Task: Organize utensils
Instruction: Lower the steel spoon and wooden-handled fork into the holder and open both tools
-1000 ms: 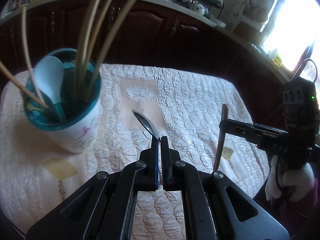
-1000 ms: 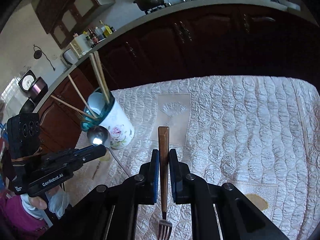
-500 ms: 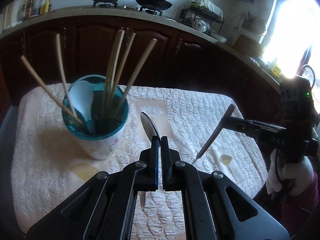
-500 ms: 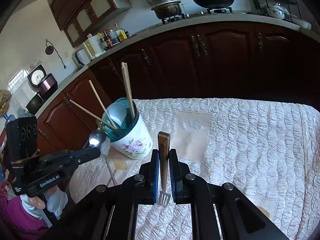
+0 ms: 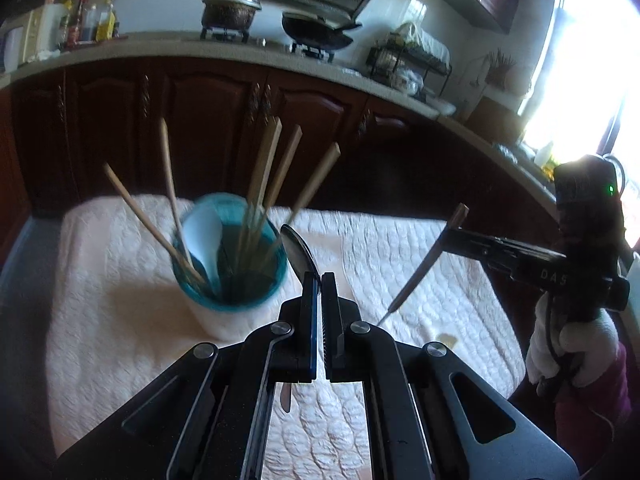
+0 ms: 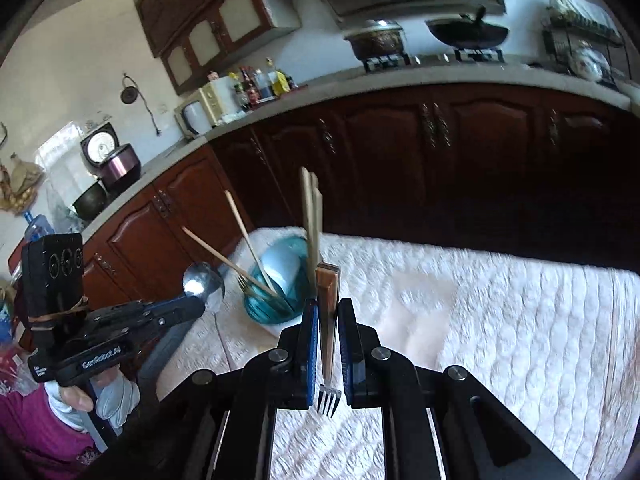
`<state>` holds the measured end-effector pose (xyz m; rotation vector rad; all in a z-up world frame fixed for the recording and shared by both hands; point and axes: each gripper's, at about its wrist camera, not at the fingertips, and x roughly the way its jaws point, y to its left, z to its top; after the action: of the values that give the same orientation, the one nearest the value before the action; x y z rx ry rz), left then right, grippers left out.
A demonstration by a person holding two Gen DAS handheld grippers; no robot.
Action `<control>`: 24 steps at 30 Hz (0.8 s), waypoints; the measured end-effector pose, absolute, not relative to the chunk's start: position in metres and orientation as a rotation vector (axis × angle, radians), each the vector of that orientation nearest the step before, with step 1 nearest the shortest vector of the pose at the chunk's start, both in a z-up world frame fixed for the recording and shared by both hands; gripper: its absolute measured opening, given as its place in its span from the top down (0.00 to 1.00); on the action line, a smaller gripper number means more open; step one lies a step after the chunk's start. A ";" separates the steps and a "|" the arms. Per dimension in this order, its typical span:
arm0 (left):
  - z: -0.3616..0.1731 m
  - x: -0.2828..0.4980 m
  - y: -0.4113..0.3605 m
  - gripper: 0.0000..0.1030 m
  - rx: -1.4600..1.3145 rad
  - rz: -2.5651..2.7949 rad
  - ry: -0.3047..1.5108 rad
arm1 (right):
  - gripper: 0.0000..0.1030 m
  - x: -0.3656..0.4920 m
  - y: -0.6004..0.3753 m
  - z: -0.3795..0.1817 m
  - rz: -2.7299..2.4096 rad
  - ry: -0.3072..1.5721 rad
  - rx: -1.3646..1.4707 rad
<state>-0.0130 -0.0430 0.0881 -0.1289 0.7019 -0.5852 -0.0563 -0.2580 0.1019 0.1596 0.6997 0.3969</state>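
Spoon [image 5: 298, 250] clamped in left jaws, fork [image 6: 329, 344] in right jaws; cup [image 5: 230, 254] ahead.

The right gripper [image 6: 328, 312] is clamped on a fork [image 6: 329, 332], wooden handle pointing toward twelve o'clock and tines hanging low between the fingers [image 6: 309, 344]. At eleven o'clock a teal-rimmed cup [image 6: 276, 292] on the white quilted surface [image 6: 500, 320] holds chopsticks [image 6: 310, 216] and a white spoon [image 6: 280, 270]. At nine o'clock the left gripper [image 6: 196, 308] grips a metal spoon [image 6: 202, 282], bowl up, in a white-gloved hand [image 6: 112, 400]
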 end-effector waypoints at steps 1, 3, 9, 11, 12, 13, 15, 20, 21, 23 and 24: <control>0.095 -0.009 -0.039 1.00 -0.133 -0.577 0.687 | 0.91 -0.054 -0.255 0.109 0.406 0.688 0.156; 0.104 -0.004 -0.033 0.99 -0.139 -0.568 0.667 | 0.91 -0.050 -0.249 0.123 0.426 0.662 0.148; 0.123 0.022 -0.027 0.99 -0.146 -0.529 0.610 | 0.91 -0.032 -0.221 0.158 0.448 0.584 0.104; 0.126 0.033 -0.027 0.99 -0.148 -0.516 0.595 | 0.91 -0.025 -0.211 0.163 0.440 0.571 0.079; 0.126 0.039 -0.027 0.99 -0.151 -0.510 0.592 | 0.91 -0.022 -0.207 0.164 0.437 0.566 0.068; 0.126 0.046 -0.027 1.00 -0.155 -0.502 0.589 | 0.91 -0.017 -0.202 0.165 0.432 0.562 0.058; 0.124 0.055 -0.028 0.99 -0.151 -0.485 0.582 | 0.91 -0.004 -0.192 0.163 0.426 0.560 0.053; 0.109 0.080 -0.032 1.00 -0.151 -0.444 0.589 | 0.91 0.020 -0.179 0.151 0.405 0.567 0.040; 0.106 0.083 -0.032 1.00 -0.153 -0.439 0.592 | 0.91 0.024 -0.178 0.147 0.400 0.570 0.034; 0.099 0.093 -0.034 1.00 -0.156 -0.428 0.597 | 0.91 0.034 -0.174 0.139 0.392 0.584 0.030; 0.095 0.095 -0.034 1.00 -0.151 -0.421 0.596 | 0.91 0.038 -0.172 0.135 0.391 0.592 0.032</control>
<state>0.0949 -0.0345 0.0954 -0.1514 0.5959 -0.4205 0.0381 -0.1723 0.1347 0.0323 0.5918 0.3913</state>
